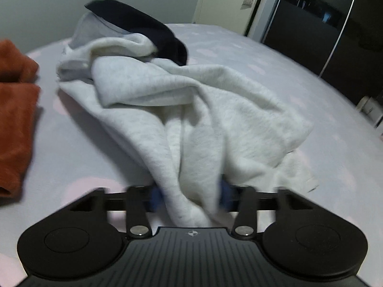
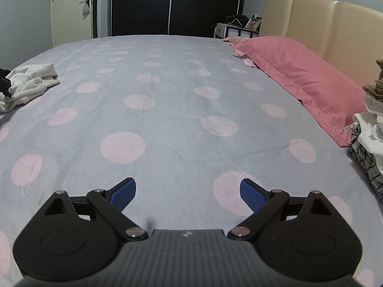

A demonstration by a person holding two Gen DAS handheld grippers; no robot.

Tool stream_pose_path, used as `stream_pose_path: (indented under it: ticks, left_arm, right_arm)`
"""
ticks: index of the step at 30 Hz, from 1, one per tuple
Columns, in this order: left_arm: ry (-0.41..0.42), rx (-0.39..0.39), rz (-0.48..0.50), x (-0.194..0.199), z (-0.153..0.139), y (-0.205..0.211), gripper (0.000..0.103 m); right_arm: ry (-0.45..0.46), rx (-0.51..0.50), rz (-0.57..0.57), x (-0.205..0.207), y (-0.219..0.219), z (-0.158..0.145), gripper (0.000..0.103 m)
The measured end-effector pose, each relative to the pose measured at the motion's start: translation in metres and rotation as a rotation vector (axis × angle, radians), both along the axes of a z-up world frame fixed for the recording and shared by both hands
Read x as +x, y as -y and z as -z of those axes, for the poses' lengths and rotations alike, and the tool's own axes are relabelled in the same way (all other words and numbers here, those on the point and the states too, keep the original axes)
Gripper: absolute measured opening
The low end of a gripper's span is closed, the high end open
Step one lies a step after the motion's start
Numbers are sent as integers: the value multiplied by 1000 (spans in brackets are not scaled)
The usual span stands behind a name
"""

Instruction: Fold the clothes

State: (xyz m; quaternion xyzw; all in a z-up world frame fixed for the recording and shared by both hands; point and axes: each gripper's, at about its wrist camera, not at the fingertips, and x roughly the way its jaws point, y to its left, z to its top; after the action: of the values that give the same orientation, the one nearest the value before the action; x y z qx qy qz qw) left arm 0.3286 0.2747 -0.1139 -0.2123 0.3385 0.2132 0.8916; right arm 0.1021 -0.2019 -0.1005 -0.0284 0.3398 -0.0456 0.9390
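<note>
A crumpled light grey sweatshirt [image 1: 182, 105] lies on the bed, with a dark navy garment [image 1: 148, 31] on its far end. My left gripper [image 1: 190, 197] is shut on the near edge of the sweatshirt; the cloth bunches between its blue pads and hides most of them. The same grey heap shows far left in the right wrist view [image 2: 28, 83]. My right gripper [image 2: 189, 195] is open and empty, low over the bedspread [image 2: 167, 95], well away from the clothes.
A rust-orange garment [image 1: 14, 119] lies at the left. A pink pillow [image 2: 299, 76] and cream headboard [image 2: 323, 24] are at the right, with a stack of clothes [image 2: 373, 129] beside them. Dark wardrobe doors [image 2: 172, 7] stand beyond the bed.
</note>
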Motion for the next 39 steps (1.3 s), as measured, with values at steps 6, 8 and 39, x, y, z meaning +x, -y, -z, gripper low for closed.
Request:
stream_pose_path:
  ticks: [6, 8, 39]
  left_arm:
    - [45, 121, 71, -10, -22, 20, 14]
    - [56, 163, 136, -15, -31, 30, 13]
    - [155, 91, 1053, -323, -140, 348, 10]
  right_arm:
    - [-6, -2, -13, 1, -2, 1, 95]
    - [-4, 0, -13, 1, -2, 0, 95]
    - [302, 73, 35, -92, 45, -94, 95]
